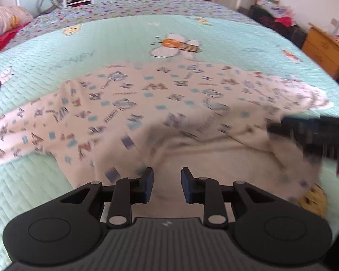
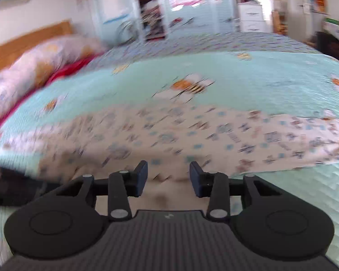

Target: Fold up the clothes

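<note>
Presently the bed (image 1: 45, 192) is carrying one printed garment (image 1: 147, 103), which is lying across the mint quilt (image 1: 124, 38) with its near edge turned back, showing plain lining; folding is looking barely begun. Two grippers are working: the left gripper (image 1: 166, 186) and the right gripper (image 2: 168, 179) are both hovering with jaws spread, gripping nothing.

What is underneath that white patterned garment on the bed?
The white patterned garment lies on a mint quilt printed with bees, which shows all around it. Whatever part of the quilt's print sits beneath the cloth is covered.
</note>
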`<state>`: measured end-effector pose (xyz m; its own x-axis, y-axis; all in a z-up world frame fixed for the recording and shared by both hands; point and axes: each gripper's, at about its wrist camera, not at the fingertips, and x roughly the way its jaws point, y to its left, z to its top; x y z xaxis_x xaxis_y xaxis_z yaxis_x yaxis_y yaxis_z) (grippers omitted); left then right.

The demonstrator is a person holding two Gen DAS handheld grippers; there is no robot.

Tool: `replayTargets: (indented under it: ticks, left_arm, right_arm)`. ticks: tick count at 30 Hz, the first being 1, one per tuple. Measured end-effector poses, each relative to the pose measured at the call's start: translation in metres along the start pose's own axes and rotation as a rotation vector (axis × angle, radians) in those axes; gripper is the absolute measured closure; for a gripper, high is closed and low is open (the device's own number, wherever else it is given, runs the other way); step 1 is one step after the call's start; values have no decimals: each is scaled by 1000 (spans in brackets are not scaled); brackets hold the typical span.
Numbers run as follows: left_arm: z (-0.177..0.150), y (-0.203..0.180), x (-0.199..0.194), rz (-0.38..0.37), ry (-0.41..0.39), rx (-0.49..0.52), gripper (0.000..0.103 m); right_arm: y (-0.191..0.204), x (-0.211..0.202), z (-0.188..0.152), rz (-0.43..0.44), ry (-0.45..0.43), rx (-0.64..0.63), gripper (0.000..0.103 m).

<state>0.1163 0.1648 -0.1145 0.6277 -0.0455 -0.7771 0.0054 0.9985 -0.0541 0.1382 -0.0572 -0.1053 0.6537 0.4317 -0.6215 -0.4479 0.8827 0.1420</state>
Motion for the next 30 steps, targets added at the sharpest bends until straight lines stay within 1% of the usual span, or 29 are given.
replayTargets:
  ticks: [1,2,4,7,10,13,15,17,18,19,20,21,22,24,25,27,28,29,30]
  left_arm:
    - [4,3,5,15,4,6,74]
    - [8,5,9,31,10,16,74]
    - [11,7,13,58,11,49,74]
    - [10,7,12,67,-6,105,74]
    - [14,9,25,96,10,135,74]
    - [17,8,33,105,20,140,74]
    - [16,7,36,108,22,154,72]
    - [15,6,37,108,23,162,72]
    - [15,7,35,101,23,152,72]
    - [14,8,32,87,25,138,73]
    - [13,9,27,68,22,126,78]
    - [11,10,22,49,12,113,85]
    - [8,10,14,38,-5,103,87]
    - [0,12,-3,14,-44,85,88]
    - [-4,13,-11,-3,-60,74,89]
    - [-9,16,-24,-35,-79,43,90]
    - [-11,17,-28,-43,-87,30,90]
    - [-12,18,-30,-39,-88,24,90]
    - [-13,18,-29,-19,-83,28,90]
  right_arm:
    - [4,10,-1,-12,37,-42,59]
    - [6,18,0,-27,55,-69,59]
    - [5,31,3,-52,71,-99,59]
    - [2,42,8,-69,68,-129,59]
    - [-10,52,11,-64,63,-106,59]
    - [-20,62,13,-65,71,-74,66]
    - [-21,63,12,-56,78,-74,67]
    - [-21,64,10,-45,87,-86,82]
    - [-21,64,8,-41,91,-93,84]
    - [-22,62,8,-37,91,-92,87]
    - [-22,59,9,-26,86,-86,99]
    - [-21,53,9,-7,73,-81,103]
    - [-20,46,9,19,58,-76,103]
    - [-16,25,7,104,27,-70,103]
    - [-12,16,5,122,13,-82,103]
    - [-4,1,1,113,-6,-116,102]
    - [-3,-3,0,103,-8,-126,100]
    - [-2,-6,-2,96,-10,-131,99]
    - [-3,-7,-2,90,-12,-128,96]
